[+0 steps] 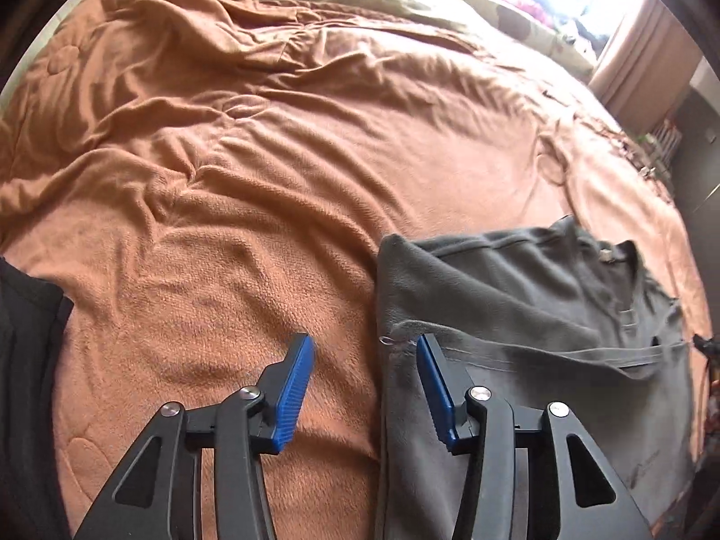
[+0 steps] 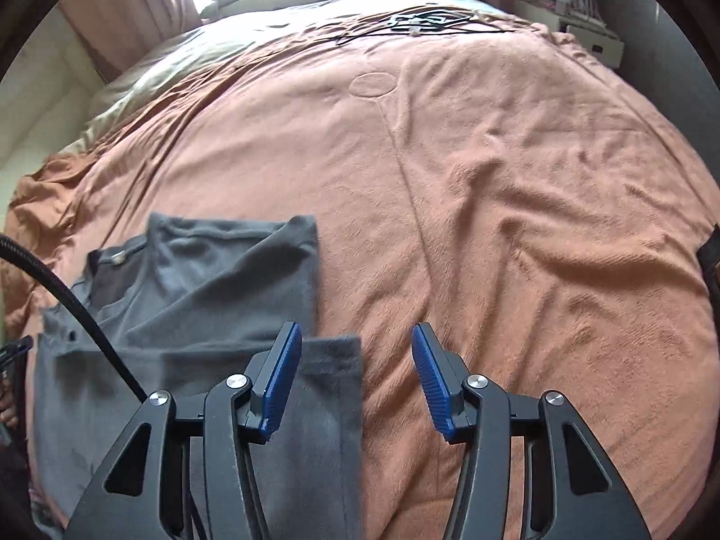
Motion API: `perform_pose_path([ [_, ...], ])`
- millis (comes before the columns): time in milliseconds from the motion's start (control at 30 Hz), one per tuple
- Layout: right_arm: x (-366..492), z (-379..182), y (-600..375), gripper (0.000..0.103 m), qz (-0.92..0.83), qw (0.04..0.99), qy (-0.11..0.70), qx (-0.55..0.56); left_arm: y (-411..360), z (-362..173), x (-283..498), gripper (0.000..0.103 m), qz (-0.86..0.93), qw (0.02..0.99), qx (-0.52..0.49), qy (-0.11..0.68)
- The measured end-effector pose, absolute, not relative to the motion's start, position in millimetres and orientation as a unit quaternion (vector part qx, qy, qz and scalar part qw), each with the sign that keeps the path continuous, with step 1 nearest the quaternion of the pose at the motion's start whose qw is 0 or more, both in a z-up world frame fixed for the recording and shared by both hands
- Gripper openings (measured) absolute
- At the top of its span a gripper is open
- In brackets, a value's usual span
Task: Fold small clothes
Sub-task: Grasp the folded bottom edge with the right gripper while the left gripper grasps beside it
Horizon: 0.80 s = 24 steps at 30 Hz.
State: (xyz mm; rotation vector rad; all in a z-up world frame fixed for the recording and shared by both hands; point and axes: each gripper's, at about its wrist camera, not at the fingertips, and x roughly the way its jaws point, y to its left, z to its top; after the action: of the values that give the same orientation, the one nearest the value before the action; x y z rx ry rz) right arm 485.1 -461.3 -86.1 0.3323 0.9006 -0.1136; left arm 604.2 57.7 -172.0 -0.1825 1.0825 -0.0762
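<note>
A grey fleece garment lies partly folded on the orange blanket; its zip collar shows at the far right of the left wrist view. My left gripper hovers open over the garment's left edge, its right finger above the grey cloth and its left finger above the blanket. In the right wrist view the same garment fills the lower left. My right gripper stands open over its right edge, left finger above the cloth. Neither gripper's pads press on anything.
The orange blanket covers the whole bed, wrinkled at the far left. A black cable crosses the garment at left. Dark cloth lies at the left edge. Cords lie at the far end, near pillows, curtains and a bright window.
</note>
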Motion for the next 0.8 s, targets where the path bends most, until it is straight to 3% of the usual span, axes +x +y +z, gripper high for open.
perform_pose_path([
  [233,488.7,-107.2,-460.8,0.049,-0.023,0.871,0.463,0.163,52.8,-179.5,602.9,0.050,-0.067,0.842,-0.105,0.525],
  [367,504.3,-112.4,-464.5,0.048,-0.016,0.871,0.459,0.174,44.2,-196.3,608.5,0.037,-0.067,0.833,-0.099,0.540],
  [433,506.9,-112.2,-467.3,0.039,-0.008,0.869,0.459,0.182,42.2,-202.8,608.7,0.030,-0.061,0.832,-0.093,0.544],
  [500,505.4,-109.7,-467.9,0.026,-0.002,0.869,0.457,0.188,42.6,-203.9,605.7,0.016,-0.069,0.831,-0.103,0.543],
  [600,498.4,-105.0,-466.8,0.013,-0.003,0.872,0.454,0.183,45.2,-199.5,600.3,0.010,-0.069,0.836,-0.105,0.535],
  [800,478.3,-81.2,-457.9,0.006,-0.013,0.891,0.424,0.164,47.9,-180.1,586.0,0.007,-0.071,0.846,-0.111,0.516],
])
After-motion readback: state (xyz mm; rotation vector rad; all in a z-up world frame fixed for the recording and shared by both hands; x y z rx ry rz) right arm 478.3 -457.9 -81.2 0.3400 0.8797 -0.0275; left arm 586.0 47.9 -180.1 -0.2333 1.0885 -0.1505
